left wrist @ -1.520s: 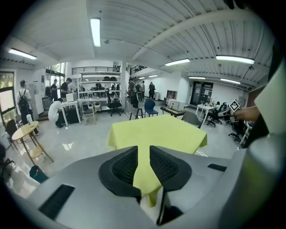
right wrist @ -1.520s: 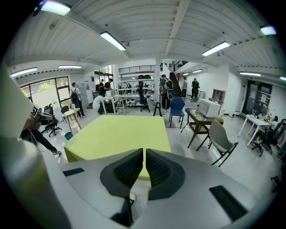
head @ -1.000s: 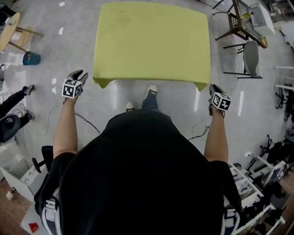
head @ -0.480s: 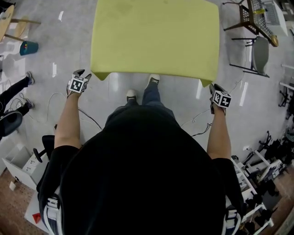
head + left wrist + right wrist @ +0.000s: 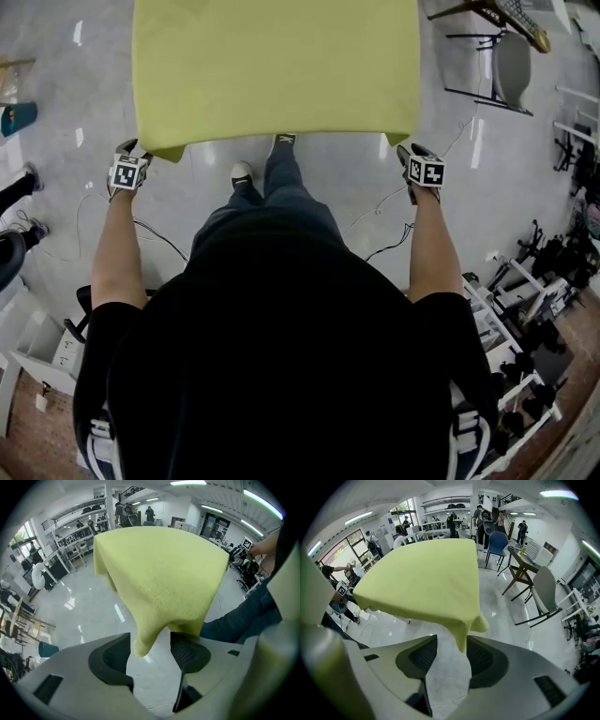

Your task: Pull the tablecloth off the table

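Glossy grey floor [image 5: 525, 216], chair [image 5: 511, 66] off table's far-right corner. Yellow-green tablecloth [image 5: 272, 66] spread over table and hiding it, near corners drooping off table's near edge. Left gripper [image 5: 128, 150] at table's near-left corner: jaws just been opening, now wide, left cloth corner [image 5: 143, 639] hanging between pads, unclamped. Right gripper [image 5: 411, 155] at table's near-right corner: jaws likewise just been opening, now apart, right cloth corner [image 5: 464, 639] dangling between them, not pinched. Person's shoes [image 5: 242, 173] below table's near edge.
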The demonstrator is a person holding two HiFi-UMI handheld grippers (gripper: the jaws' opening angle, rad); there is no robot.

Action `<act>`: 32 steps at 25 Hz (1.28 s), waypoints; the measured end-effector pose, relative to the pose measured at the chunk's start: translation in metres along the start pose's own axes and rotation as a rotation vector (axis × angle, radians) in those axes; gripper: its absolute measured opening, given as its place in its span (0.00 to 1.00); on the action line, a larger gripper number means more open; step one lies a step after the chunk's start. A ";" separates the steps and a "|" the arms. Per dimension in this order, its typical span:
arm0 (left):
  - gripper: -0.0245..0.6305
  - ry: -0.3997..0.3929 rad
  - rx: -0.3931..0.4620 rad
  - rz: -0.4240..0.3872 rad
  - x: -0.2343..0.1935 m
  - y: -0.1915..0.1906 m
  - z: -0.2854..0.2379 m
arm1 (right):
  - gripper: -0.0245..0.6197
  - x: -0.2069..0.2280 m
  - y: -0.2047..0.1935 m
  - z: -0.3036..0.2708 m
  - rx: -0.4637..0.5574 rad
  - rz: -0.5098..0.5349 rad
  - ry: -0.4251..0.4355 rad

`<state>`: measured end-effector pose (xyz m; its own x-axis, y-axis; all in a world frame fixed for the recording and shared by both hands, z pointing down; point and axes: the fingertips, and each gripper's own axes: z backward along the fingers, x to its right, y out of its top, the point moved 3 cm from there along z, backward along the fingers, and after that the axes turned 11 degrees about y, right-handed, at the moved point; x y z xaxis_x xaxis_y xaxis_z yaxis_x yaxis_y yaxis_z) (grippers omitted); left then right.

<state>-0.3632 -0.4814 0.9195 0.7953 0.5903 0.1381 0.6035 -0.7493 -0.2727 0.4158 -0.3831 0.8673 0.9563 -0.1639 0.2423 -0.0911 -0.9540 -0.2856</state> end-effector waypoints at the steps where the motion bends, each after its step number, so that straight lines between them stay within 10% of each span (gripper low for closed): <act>1: 0.47 -0.002 -0.003 -0.012 -0.001 0.001 -0.002 | 0.38 0.002 0.001 -0.003 -0.015 0.009 -0.009; 17: 0.36 -0.068 -0.003 -0.008 0.012 0.021 -0.032 | 0.46 0.037 0.029 -0.068 -0.101 0.043 -0.010; 23: 0.11 -0.034 0.037 0.014 0.015 0.020 -0.030 | 0.26 0.039 0.029 -0.072 -0.054 0.019 -0.005; 32: 0.07 0.002 0.009 0.035 0.001 0.016 -0.017 | 0.07 0.046 0.022 -0.067 -0.049 0.006 -0.016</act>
<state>-0.3512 -0.4980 0.9317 0.8160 0.5632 0.1300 0.5748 -0.7669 -0.2856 0.4390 -0.4282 0.9344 0.9600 -0.1658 0.2257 -0.1099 -0.9642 -0.2413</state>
